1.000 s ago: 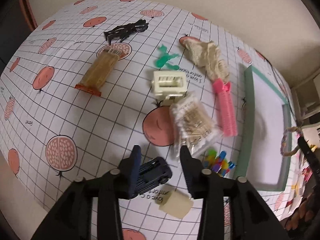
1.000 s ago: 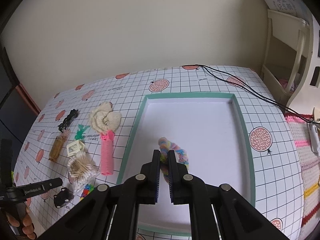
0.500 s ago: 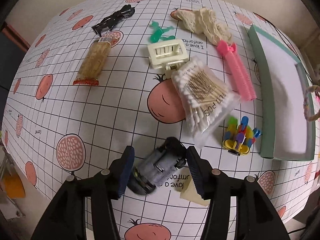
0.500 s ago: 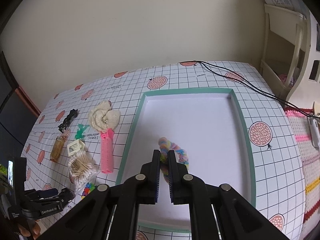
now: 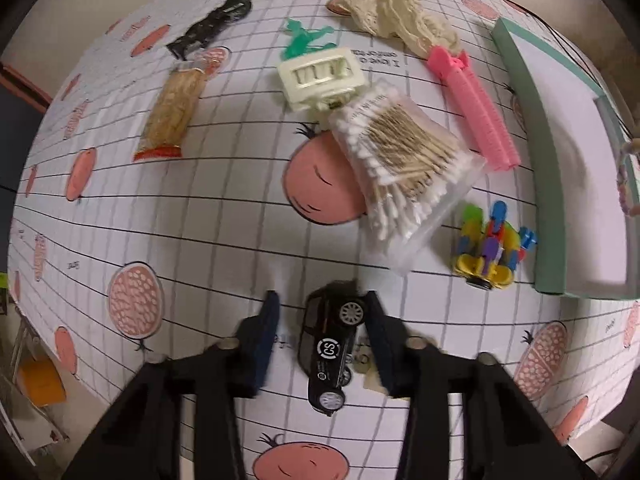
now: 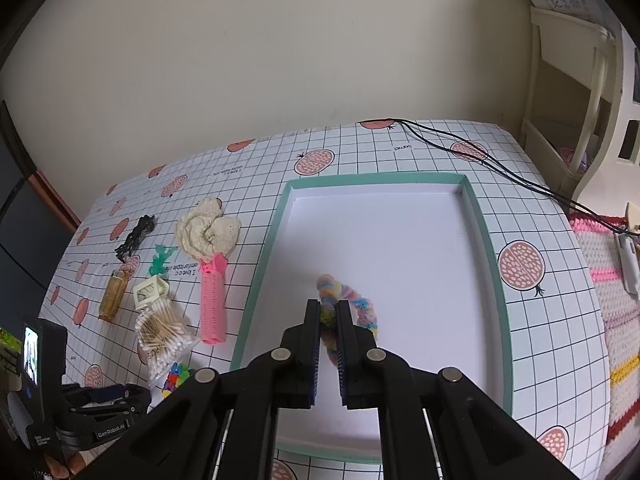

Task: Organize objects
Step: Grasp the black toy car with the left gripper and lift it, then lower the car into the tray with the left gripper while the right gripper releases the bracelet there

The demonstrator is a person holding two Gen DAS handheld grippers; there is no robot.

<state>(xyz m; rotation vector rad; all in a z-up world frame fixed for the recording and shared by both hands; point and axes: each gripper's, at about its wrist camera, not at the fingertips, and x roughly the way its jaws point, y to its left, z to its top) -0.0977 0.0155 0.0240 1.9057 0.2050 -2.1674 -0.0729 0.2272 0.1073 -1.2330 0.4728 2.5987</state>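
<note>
A black toy car (image 5: 331, 344) lies lengthwise on the tablecloth between the fingers of my left gripper (image 5: 321, 304). That gripper is open, and the car's front wheel sits close to the right finger (image 5: 378, 328). My right gripper (image 6: 329, 314) is shut on a pastel braided hair tie (image 6: 362, 306), just above the white floor of the green-rimmed tray (image 6: 486, 240). The tray's near corner (image 5: 546, 216) also shows in the left wrist view.
Left of the tray lie a bag of cotton swabs (image 5: 404, 168), a pink hair roller (image 5: 474, 114), colourful clips (image 5: 488, 248), a cream claw clip (image 5: 320, 78), a green figure (image 5: 304, 38), a cream lace cloth (image 5: 396, 20), a toothpick packet (image 5: 172, 112) and a black clip (image 5: 208, 28). Black cables (image 6: 480, 156) cross the far right corner.
My left gripper has swung over the toy car, which now lies straight between its open fingers instead of slanted. The right gripper has kept still with the hair tie.
</note>
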